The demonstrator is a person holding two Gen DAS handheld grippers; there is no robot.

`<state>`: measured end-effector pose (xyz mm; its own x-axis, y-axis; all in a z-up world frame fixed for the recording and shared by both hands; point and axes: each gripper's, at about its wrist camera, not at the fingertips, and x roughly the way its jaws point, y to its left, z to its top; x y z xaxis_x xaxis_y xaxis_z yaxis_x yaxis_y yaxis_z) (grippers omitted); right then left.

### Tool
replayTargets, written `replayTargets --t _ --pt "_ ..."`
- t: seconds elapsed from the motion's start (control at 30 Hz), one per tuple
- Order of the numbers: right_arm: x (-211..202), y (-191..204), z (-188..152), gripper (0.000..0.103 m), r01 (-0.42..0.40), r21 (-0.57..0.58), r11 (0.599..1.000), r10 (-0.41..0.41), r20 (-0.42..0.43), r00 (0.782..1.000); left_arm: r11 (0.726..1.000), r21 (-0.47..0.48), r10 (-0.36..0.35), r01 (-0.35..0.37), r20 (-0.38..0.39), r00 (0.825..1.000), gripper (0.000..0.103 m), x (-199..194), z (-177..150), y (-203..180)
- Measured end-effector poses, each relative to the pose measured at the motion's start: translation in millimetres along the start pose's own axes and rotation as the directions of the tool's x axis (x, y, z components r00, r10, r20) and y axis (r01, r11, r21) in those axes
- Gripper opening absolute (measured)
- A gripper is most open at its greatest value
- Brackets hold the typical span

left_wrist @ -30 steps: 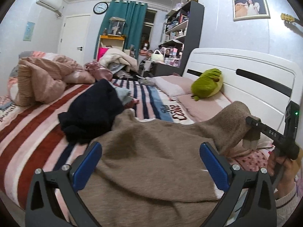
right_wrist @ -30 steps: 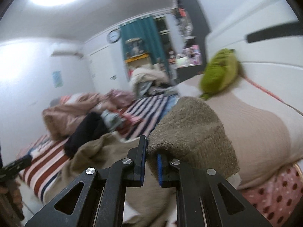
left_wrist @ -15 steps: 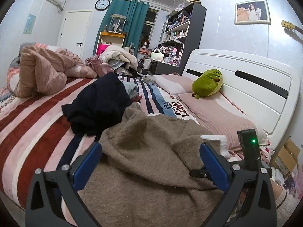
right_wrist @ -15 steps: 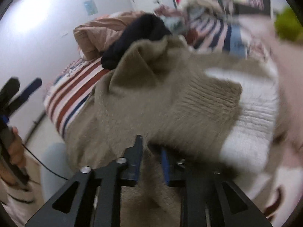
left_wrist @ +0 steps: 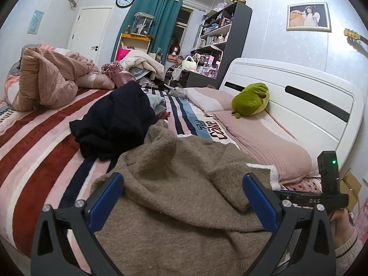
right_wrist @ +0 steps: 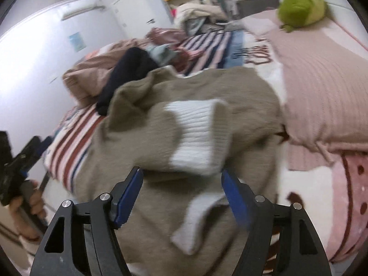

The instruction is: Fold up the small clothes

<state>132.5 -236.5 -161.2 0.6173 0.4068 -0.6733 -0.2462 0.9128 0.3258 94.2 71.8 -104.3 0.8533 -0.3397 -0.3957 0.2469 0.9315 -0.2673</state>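
Note:
A brown knit sweater [left_wrist: 179, 197] with white ribbed cuffs [right_wrist: 195, 131] lies rumpled on the striped bed [left_wrist: 34, 151]. It also shows in the right wrist view [right_wrist: 174, 101], with one sleeve folded over the body. My left gripper [left_wrist: 184, 200] is open above the sweater's near part, empty. My right gripper [right_wrist: 182, 193] is open just over the folded sleeve, holding nothing. Its body shows at the right of the left wrist view [left_wrist: 326, 197].
A dark navy garment [left_wrist: 115, 124] lies beyond the sweater. A pink quilt [left_wrist: 46, 80] is heaped at the far left. Pink pillows [left_wrist: 264, 138] and a green plush toy [left_wrist: 250, 99] lie by the white headboard [left_wrist: 299, 92]. A shelf unit [left_wrist: 220, 43] stands behind.
My right gripper carried the sleeve over the sweater's body, laid it down and opened, letting it go. The left gripper stayed open and rose slightly.

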Motion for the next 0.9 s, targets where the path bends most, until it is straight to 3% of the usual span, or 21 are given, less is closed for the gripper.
replayTargets --t 0.1,0.17,0.23,0.27,0.4,0.53,0.67,0.8,0.9 --pt "4.7 -4.3 2.0 0.067 -0.017 0.001 1.000 0.017 0.020 1.000 1.000 0.003 0.000 0.000 -0.001 1.000 0.102 0.1 0.6 -0.1" --pt "8.0 4.1 7.1 0.052 -0.033 -0.032 0.999 0.034 0.039 0.999 1.000 0.005 0.000 0.000 0.003 1.000 0.102 -1.6 0.7 0.8" --pt "8.9 19.2 12.6 0.018 -0.005 -0.078 0.997 0.011 0.074 0.997 1.000 0.002 0.001 -0.001 0.012 1.000 0.102 -4.5 1.4 3.5" --pt "6.5 28.9 14.3 0.009 0.012 -0.106 0.994 -0.001 0.104 0.995 1.000 -0.002 0.006 -0.006 0.019 1.000 0.102 -6.5 1.9 5.8" --pt "7.7 77.9 17.5 0.008 -0.087 -0.248 0.965 0.116 0.102 0.988 0.999 -0.020 0.037 -0.036 0.029 0.999 0.102 -14.5 3.9 19.7" --pt "35.6 128.6 0.6 0.008 -0.250 -0.345 0.905 0.247 -0.052 0.968 0.997 -0.041 0.072 -0.071 0.034 0.997 0.102 -24.2 2.6 37.9" --pt "63.0 150.5 -21.6 0.014 -0.283 -0.381 0.880 0.238 -0.163 0.958 0.995 -0.057 0.088 -0.087 0.019 0.996 0.102 -24.9 -1.2 49.1" --pt "56.1 145.1 -18.5 0.024 -0.352 -0.335 0.874 0.307 -0.181 0.934 0.994 -0.067 0.082 -0.083 -0.008 0.997 0.102 -18.7 -6.0 52.5" --pt "31.5 131.4 -9.6 0.037 -0.341 -0.319 0.884 0.320 -0.117 0.940 0.996 -0.070 0.045 -0.048 -0.037 0.998 0.102 -5.3 -10.7 46.9"
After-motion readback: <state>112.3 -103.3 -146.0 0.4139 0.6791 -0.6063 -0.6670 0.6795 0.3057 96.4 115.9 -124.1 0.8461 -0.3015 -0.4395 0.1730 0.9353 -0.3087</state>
